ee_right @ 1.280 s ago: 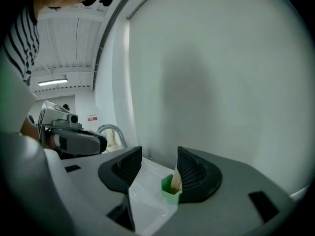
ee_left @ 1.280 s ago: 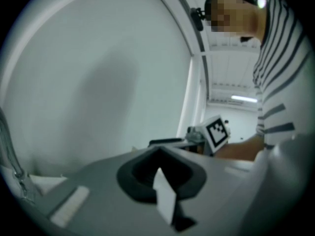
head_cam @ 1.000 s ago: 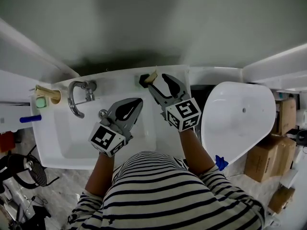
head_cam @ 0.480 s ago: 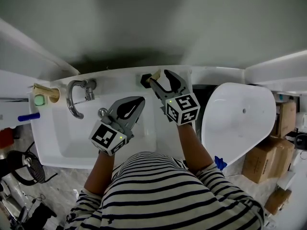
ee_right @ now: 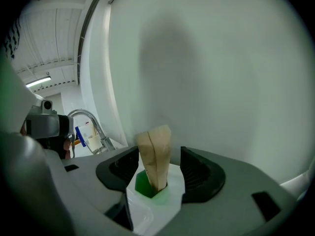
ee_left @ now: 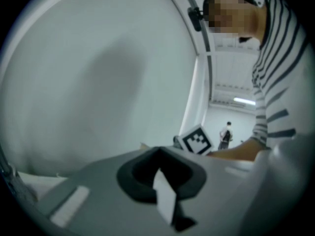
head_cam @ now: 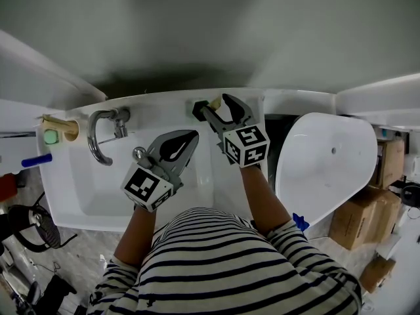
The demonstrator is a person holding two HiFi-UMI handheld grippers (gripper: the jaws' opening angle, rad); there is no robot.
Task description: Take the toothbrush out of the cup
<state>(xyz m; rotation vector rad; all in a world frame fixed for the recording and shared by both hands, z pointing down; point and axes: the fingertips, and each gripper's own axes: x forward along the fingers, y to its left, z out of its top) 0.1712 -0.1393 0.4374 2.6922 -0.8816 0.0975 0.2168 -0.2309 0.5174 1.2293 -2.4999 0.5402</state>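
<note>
Over at the back of the room, a plain pale wall runs behind everything. Up against it is one glossy white sink, rectangular with rounded corners. To its right is one big smooth white oval fixture, and I honestly can't tell what it is. A person in a black-and-white striped top stands square at the sink with a gripper in each hand.

Past the oval thing I can make out three brown cardboard boxes. There's one curved chrome faucet on the left of the sink's back ledge, well apart from the cup.

That makes two grippers, both grey with a black-and-white marker cube. The left gripper hangs over the basin with its jaws clenched on nothing, off to the side of the other one. The right gripper is up at the back ledge with its jaws released. Its black ribbed pads stand on either side of the toothbrush with a small gap each way.

The cup is white and faceted with a green inside. It sits on the ledge between those jaws, with the wall just behind it. The toothbrush, wrapped in tan paper, stands upright in the cup and pokes up over the rim.

At the far left end of the sink there's a small tan-and-green thing and a blue bit, both too tiny to identify.
</note>
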